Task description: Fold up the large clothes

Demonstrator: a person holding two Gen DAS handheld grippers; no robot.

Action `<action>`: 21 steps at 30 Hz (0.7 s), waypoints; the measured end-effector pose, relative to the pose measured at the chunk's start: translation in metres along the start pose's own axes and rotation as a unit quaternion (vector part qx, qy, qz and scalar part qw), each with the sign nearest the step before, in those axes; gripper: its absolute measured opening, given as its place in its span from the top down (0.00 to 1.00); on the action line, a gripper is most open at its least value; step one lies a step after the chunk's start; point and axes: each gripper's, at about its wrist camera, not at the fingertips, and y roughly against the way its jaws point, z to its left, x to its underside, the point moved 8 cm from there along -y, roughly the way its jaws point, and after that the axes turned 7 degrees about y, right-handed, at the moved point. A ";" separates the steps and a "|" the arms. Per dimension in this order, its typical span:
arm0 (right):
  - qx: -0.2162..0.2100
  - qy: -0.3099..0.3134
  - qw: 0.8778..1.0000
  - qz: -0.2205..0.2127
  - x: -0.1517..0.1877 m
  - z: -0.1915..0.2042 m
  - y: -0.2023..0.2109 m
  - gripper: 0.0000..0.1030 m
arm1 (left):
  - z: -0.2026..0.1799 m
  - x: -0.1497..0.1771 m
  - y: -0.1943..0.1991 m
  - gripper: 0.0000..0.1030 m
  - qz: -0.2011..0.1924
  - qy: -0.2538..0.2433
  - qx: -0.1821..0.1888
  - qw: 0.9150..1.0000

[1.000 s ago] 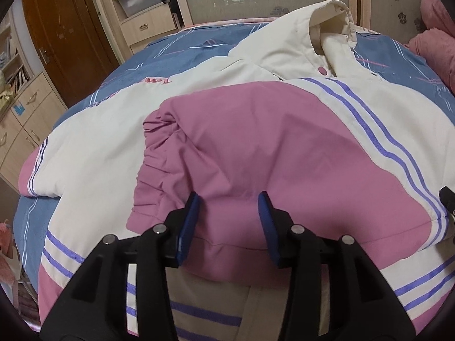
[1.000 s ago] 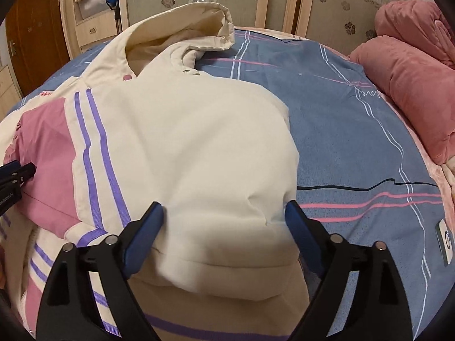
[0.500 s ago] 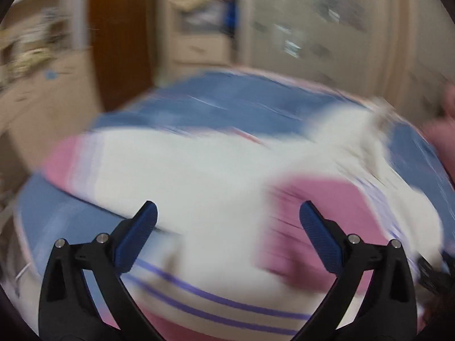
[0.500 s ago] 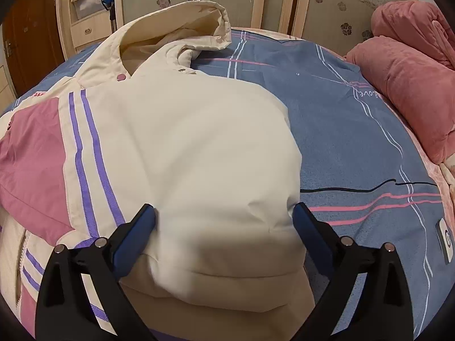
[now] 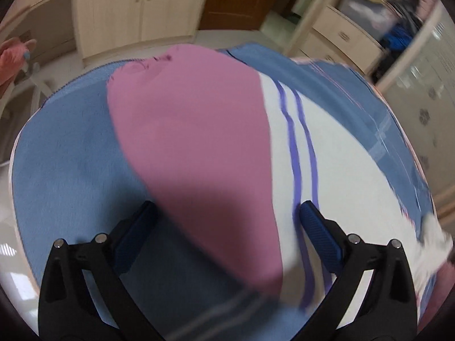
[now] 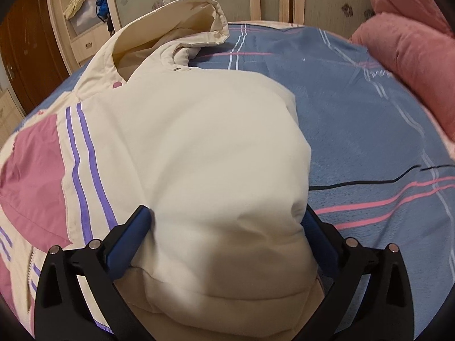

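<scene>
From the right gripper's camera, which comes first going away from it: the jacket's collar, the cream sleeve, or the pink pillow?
1. Cream sleeve: between the open right gripper fingers.
2. Collar: farther up, left of centre.
3. Pink pillow: far right, about as far as the collar.

Bare blue bedsheet (image 6: 369,130) right of the puffy jacket (image 6: 199,147) is open — pink pillows (image 6: 412,56) block the far right edge.
</scene>
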 end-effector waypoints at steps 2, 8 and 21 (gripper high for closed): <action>-0.009 -0.006 1.000 0.003 0.000 -0.001 -0.002 0.01 | -0.014 -0.011 0.001 0.03 -0.021 -0.008 0.000 1.000; -0.006 -0.006 1.000 0.005 0.000 0.001 -0.001 0.01 | -0.079 -0.011 0.044 0.91 -0.032 -0.048 0.093 0.994; -0.017 -0.024 1.000 0.006 -0.001 -0.004 0.003 0.01 | -0.297 0.270 0.215 0.71 -0.035 -0.457 0.273 0.846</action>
